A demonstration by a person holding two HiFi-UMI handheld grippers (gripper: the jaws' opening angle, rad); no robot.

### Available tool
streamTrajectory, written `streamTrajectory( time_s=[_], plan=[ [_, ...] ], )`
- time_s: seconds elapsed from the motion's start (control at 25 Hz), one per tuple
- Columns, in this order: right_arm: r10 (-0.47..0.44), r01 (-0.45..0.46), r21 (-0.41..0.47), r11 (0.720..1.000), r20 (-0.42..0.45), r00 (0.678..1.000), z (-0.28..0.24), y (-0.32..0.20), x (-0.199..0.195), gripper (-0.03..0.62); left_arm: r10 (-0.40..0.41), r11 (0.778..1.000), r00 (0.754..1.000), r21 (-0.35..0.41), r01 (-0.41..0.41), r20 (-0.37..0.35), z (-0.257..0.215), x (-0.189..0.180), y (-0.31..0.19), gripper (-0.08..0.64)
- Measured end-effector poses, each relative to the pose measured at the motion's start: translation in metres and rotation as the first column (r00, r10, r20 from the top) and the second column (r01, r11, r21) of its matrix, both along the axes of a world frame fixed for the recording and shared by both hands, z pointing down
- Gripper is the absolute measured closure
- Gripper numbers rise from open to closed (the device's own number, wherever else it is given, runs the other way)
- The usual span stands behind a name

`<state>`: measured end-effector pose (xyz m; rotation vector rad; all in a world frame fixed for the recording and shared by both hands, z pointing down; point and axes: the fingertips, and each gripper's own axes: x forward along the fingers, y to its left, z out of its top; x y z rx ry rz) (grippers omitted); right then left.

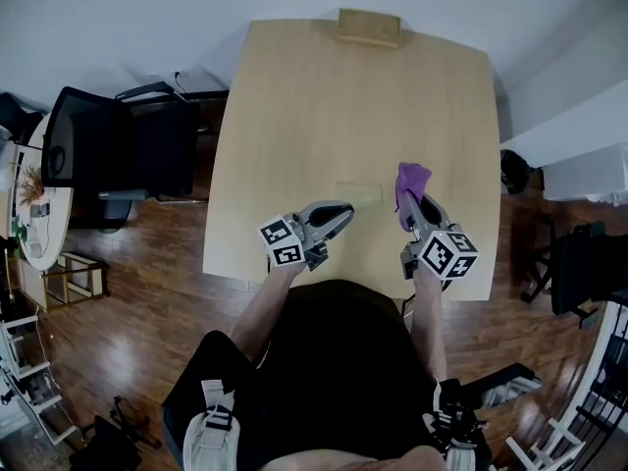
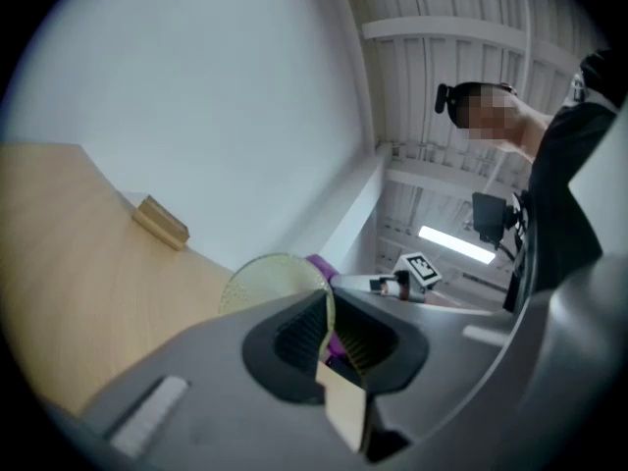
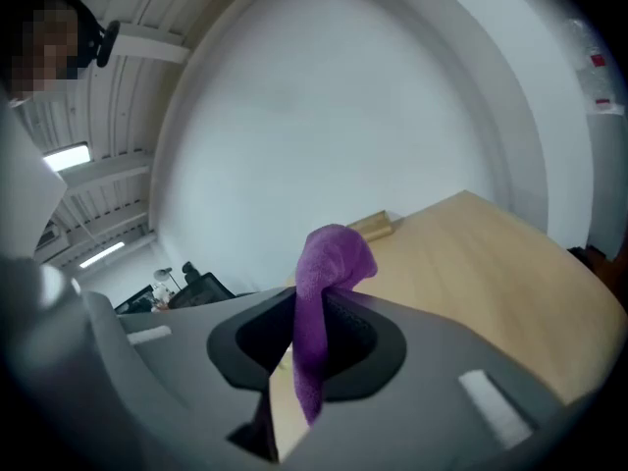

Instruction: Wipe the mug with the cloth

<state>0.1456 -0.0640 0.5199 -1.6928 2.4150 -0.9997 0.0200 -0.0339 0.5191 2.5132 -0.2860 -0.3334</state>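
L gripper (image 1: 345,211) clamps mug (image 1: 359,195) rim; R gripper (image 1: 408,205) pinches cloth (image 1: 412,178) just right of it; wood block (image 1: 369,26) top-centre, chair (image 1: 113,145) left.

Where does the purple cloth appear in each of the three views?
Head view: purple cloth right of centre, at the right gripper's tip.
Left gripper view: a purple sliver of cloth at centre, just behind the mug.
Right gripper view: cloth at centre, clamped between the jaws.
Shared landmark: the wooden block at the table's far edge.
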Motion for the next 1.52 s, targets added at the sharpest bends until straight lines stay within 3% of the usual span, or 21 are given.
streamTrajectory(
  time_s=[0.16, 0.24, 0.32, 0.48, 0.64, 0.76, 0.92, 1.0, 1.08, 1.4, 1.52],
  plan=[
    [-0.161, 0.148, 0.092, 0.985, 0.163, 0.973, -0.047, 0.0, -0.063, 0.528, 0.027, 0.999, 0.998, 0.03, -0.028, 0.048, 0.0, 0.009, 0.002, 0.518],
    [-0.248, 0.235, 0.09, 0.968, 0.169, 0.954, -0.043, 0.002, -0.095, 0.528, 0.048, 0.998, 0.998, 0.041, -0.05, 0.046, -0.005, 0.016, 0.005, 0.518],
    [-0.267, 0.258, 0.076, 0.963, 0.149, 0.952, -0.032, 0.001, -0.099, 0.529, 0.058, 0.998, 0.998, 0.038, -0.059, 0.022, -0.011, 0.019, 0.007, 0.518],
    [-0.194, 0.19, 0.037, 0.981, 0.149, 0.97, -0.015, -0.004, -0.062, 0.528, 0.05, 0.999, 0.999, 0.019, -0.05, -0.014, -0.012, 0.017, 0.011, 0.517],
    [-0.042, 0.049, -0.055, 0.997, 0.114, 0.993, 0.017, 0.0, -0.005, 0.529, 0.052, 0.999, 0.999, 0.016, -0.052, 0.009, -0.004, 0.013, 0.015, 0.518],
    [-0.012, 0.014, -0.021, 1.0, 0.123, 0.992, -0.002, 0.001, 0.002, 0.528, 0.055, 0.998, 0.998, 0.037, -0.057, 0.044, 0.0, 0.009, 0.014, 0.518],
    [-0.199, 0.184, 0.094, 0.978, 0.178, 0.964, -0.055, 0.002, -0.064, 0.528, 0.098, 0.983, 0.989, 0.146, -0.114, 0.109, 0.01, 0.021, 0.023, 0.518],
    [-0.302, 0.292, 0.092, 0.952, 0.127, 0.945, -0.055, 0.008, -0.099, 0.528, 0.108, 0.973, 0.986, 0.189, -0.131, 0.127, 0.004, 0.029, 0.028, 0.518],
    [-0.333, 0.33, 0.058, 0.942, 0.06, 0.941, -0.039, 0.01, -0.106, 0.528, 0.106, 0.965, 0.985, 0.223, -0.135, 0.136, -0.004, 0.031, 0.03, 0.518],
    [-0.108, 0.111, -0.079, 0.991, 0.033, 0.994, 0.014, 0.003, -0.01, 0.529, 0.094, 0.952, 0.99, 0.282, -0.12, 0.103, -0.011, 0.013, 0.034, 0.518],
    [-0.04, 0.043, -0.05, 0.998, 0.06, 0.997, 0.001, 0.003, 0.011, 0.529, 0.09, 0.948, 0.992, 0.298, -0.113, 0.09, -0.014, 0.008, 0.031, 0.518]
  ],
)
